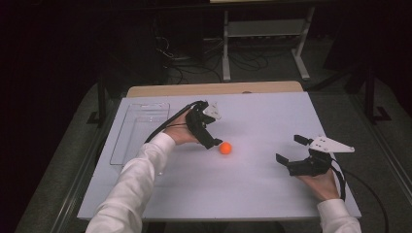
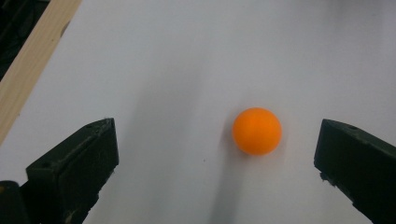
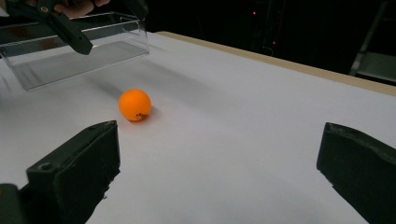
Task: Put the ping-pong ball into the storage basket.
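Ball [image 1: 225,148], orange and table-tennis sized, rests free on the white table top [image 1: 262,121], well to the right of the clear plastic tray [image 1: 138,131]. The left gripper [image 1: 212,144] hangs just beside the ball with jaws spread wide and empty; the ball sits nearer one jaw, so centring first should give a cleaner pinch. The right gripper [image 1: 288,149], also wide open and empty, waits well right of the ball. A dark printed mark on the ball is too small to read.

The ball [image 3: 135,105] is showing a small dark print low on its side in the right gripper view, too small and blurred to read. Nothing else is bearing lettering.
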The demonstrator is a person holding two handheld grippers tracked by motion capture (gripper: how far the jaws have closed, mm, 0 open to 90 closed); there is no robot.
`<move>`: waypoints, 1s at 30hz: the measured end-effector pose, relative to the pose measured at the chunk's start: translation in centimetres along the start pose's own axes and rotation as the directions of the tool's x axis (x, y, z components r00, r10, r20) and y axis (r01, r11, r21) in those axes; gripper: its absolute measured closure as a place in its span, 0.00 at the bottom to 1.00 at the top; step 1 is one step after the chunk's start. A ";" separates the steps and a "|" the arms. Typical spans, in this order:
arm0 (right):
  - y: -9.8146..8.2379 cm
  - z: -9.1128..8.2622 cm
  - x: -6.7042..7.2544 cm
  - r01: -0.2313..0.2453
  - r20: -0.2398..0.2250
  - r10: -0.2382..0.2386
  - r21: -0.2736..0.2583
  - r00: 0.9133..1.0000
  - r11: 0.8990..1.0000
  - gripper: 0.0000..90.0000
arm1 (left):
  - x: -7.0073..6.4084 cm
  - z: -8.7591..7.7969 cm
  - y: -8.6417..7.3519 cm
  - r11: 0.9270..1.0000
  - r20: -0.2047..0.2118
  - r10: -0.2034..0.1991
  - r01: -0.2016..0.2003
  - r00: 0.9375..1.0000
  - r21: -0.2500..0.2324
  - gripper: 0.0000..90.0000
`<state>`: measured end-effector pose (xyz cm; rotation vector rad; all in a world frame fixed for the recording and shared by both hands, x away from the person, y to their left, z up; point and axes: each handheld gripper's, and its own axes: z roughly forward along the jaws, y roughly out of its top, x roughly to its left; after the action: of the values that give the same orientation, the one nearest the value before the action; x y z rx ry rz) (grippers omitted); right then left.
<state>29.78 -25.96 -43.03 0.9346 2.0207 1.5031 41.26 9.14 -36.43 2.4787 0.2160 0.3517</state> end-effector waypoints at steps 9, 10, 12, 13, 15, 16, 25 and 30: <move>0.0 -0.1 0.0 0.001 -0.001 -0.001 0.004 1.000 1.000 0.00 | -0.2 0.8 0.0 0.999 0.010 0.017 -0.017 1.000 0.034 0.00; 0.0 -0.1 0.0 0.002 -0.002 -0.002 0.004 1.000 1.000 0.00 | -0.2 0.9 0.0 0.999 0.012 0.017 -0.018 1.000 0.038 0.00; 0.0 0.0 0.0 0.002 -0.003 -0.002 0.004 1.000 1.000 0.00 | -0.2 0.9 0.0 0.999 0.012 0.018 -0.018 1.000 0.040 0.00; 0.0 0.0 0.1 0.002 -0.004 -0.002 0.005 1.000 1.000 0.00 | -0.3 1.0 0.0 0.999 0.012 0.016 -0.017 1.000 0.040 0.00; 0.0 0.0 0.1 0.003 -0.004 -0.003 0.006 1.000 1.000 0.00 | -0.3 1.1 0.0 0.999 0.015 0.015 -0.016 1.000 0.038 0.00; 0.0 0.0 0.1 0.002 -0.005 -0.002 0.006 1.000 1.000 0.00 | -0.3 1.2 0.0 0.999 0.018 0.015 -0.016 1.000 0.040 0.00; 0.0 0.0 0.1 0.002 -0.006 -0.002 0.007 1.000 1.000 0.00 | -0.7 2.2 -0.1 0.998 0.037 0.028 -0.030 0.999 0.056 0.00; 0.0 0.0 0.1 0.002 -0.007 -0.002 0.010 1.000 1.000 0.00 | -0.8 2.8 -0.1 0.997 0.047 0.029 -0.032 0.998 0.067 0.00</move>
<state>29.72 -25.84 -43.08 0.9320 2.0351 1.4988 41.29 7.47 -38.79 2.5559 0.1739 0.3047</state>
